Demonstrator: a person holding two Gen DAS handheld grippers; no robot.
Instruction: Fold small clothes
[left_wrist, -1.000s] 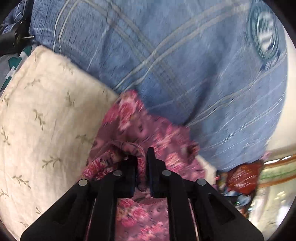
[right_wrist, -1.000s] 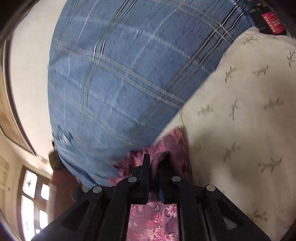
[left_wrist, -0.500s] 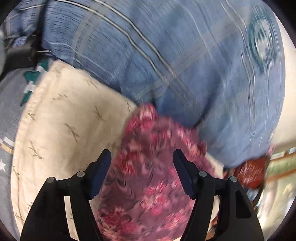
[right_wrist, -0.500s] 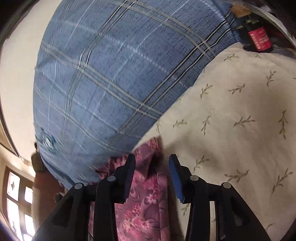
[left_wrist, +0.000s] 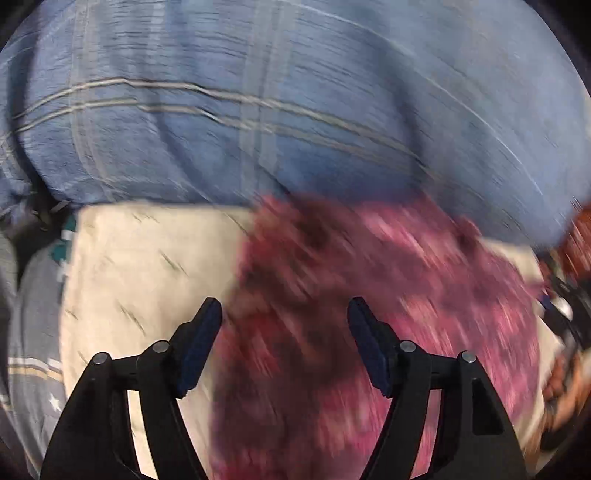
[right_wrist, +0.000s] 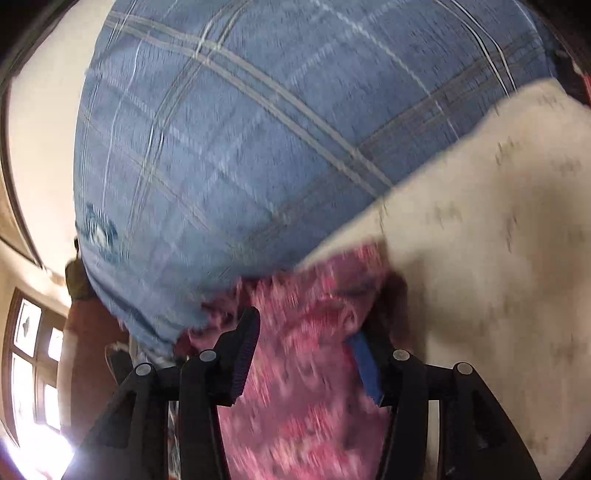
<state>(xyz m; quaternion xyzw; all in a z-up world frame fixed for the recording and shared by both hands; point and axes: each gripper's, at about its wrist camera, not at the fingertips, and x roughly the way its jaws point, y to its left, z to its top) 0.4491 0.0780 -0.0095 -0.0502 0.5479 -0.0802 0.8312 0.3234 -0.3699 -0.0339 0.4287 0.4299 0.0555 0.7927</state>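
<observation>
Left tool (left_wrist: 284, 314) and right tool (right_wrist: 306, 328), both spread, above a pink floral garment (left_wrist: 369, 314) on a cream cloth (left_wrist: 147, 277).

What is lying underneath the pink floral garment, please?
The pink floral garment lies on a cream leaf-print cloth, which shows along its side and far edge. What lies directly beneath its middle is covered.
</observation>
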